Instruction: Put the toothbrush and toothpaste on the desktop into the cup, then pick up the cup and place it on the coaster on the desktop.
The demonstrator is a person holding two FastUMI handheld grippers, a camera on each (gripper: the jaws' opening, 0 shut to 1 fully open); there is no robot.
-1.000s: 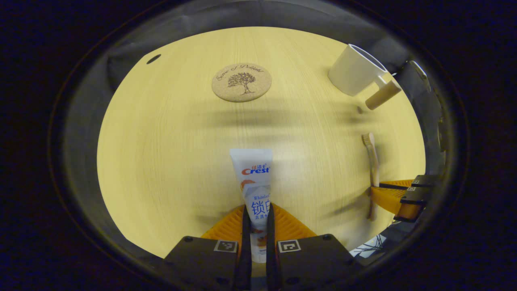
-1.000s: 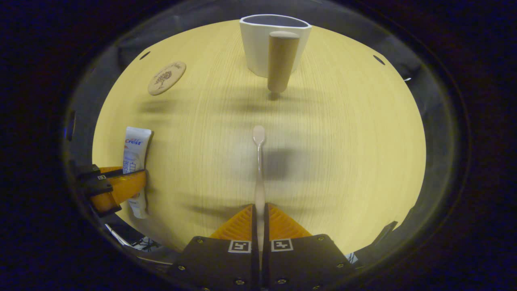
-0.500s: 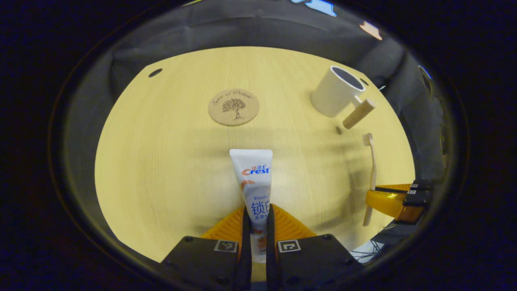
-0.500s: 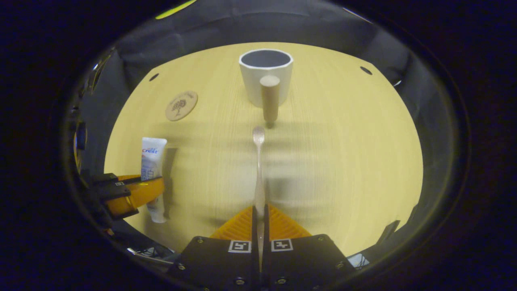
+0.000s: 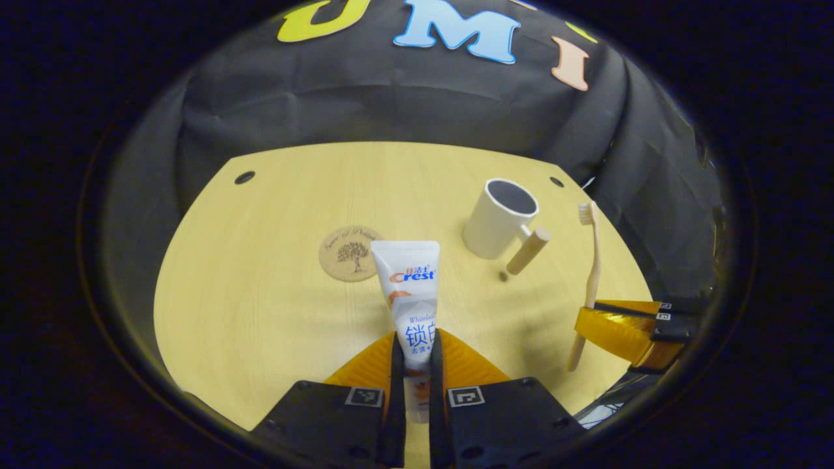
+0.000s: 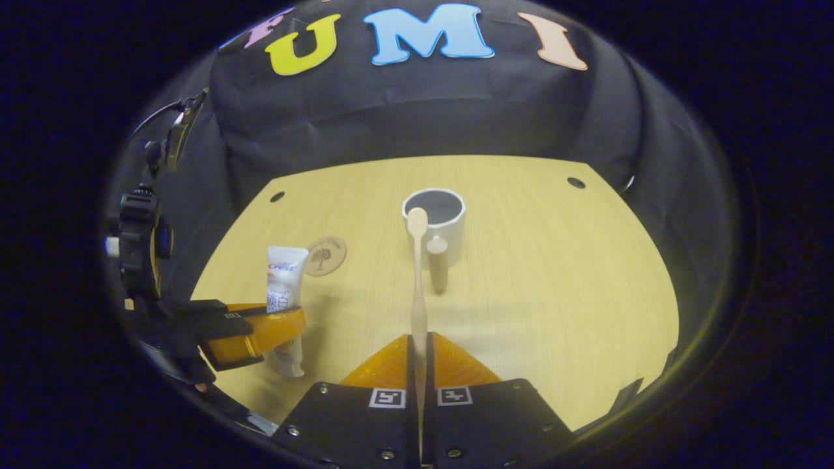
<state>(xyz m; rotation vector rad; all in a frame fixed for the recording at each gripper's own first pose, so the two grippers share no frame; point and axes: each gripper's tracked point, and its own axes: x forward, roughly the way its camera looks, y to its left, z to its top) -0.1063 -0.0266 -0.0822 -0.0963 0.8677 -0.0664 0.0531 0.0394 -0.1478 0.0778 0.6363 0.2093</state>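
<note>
My left gripper (image 5: 414,345) is shut on a white toothpaste tube (image 5: 408,286), held up off the desk with its flat end pointing away. My right gripper (image 6: 420,348) is shut on a pale toothbrush (image 6: 417,273), lifted with its head up, in line with the cup. The white cup (image 6: 435,225) with a wooden handle (image 6: 438,260) stands upright near the back of the desk, its mouth showing nothing inside. In the left gripper view the cup (image 5: 498,218) is right of the round cork coaster (image 5: 350,253), and the right gripper (image 5: 625,322) holds the toothbrush (image 5: 590,273).
The light wooden desktop (image 6: 554,273) has small dark holes near its back corners (image 6: 576,183). Black cloth wall rises behind it. The left gripper (image 6: 260,326) with the toothpaste (image 6: 285,273) shows in the right gripper view, near the coaster (image 6: 326,255).
Both grippers have risen and tilted up with their loads; the toothpaste and toothbrush have left the desk, and the cup and coaster now look farther away and lower.
</note>
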